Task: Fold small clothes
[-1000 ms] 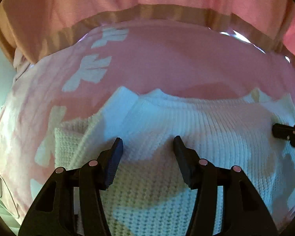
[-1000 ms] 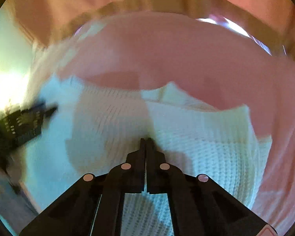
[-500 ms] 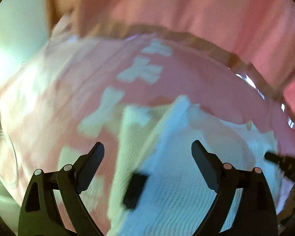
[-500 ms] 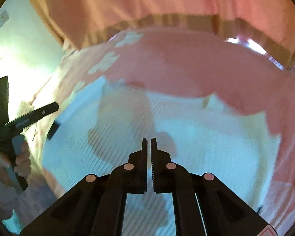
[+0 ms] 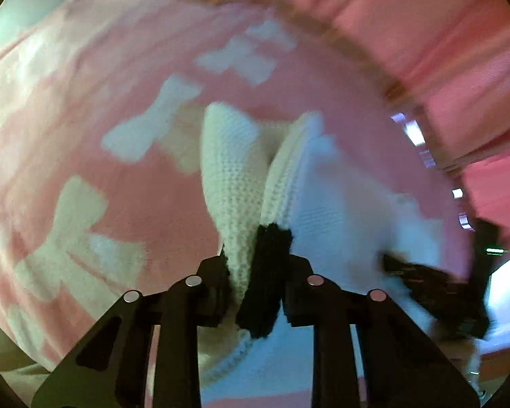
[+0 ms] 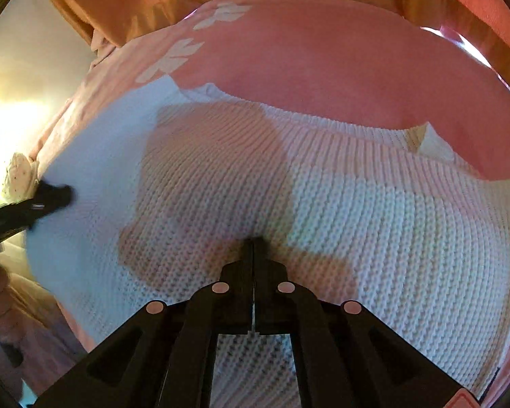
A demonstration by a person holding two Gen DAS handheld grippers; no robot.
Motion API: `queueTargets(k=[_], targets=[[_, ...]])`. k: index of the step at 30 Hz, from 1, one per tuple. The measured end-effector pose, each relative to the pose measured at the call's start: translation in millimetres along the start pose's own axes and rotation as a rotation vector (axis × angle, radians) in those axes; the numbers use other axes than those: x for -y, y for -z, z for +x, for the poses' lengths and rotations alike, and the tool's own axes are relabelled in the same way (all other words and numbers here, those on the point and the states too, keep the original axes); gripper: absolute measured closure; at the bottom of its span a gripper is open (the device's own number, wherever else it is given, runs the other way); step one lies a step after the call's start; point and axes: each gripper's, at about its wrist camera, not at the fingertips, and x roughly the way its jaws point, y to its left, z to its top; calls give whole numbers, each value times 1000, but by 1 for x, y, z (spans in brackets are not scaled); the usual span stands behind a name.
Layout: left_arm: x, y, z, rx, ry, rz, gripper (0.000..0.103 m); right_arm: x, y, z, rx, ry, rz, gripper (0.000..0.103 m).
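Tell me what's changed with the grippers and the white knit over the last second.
The left gripper, open a second ago, swung left and has shut on the edge of the white knit, bunching it into a raised fold. The right gripper stayed shut, pressed on the knit, which still lies on the pink blanket.

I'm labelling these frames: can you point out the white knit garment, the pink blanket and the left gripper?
white knit garment (image 6: 374, 224): right wrist view, flat knit panel.
pink blanket (image 5: 153, 204): left wrist view, bare pink patch.
left gripper (image 5: 251, 272): left wrist view, between its fingertips.
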Motion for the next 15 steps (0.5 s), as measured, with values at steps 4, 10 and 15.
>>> queueTargets(k=[4,10,15], targets=[[62,3,-36,66,93,81,81,8,-2,0,-7,-32,14,103],[163,12,-46,90,149,244,81,24,-2,0,-10,-111,61,103],[227,32,-8,84,63,326,81,69,4,-14,-41,-246,210,103]])
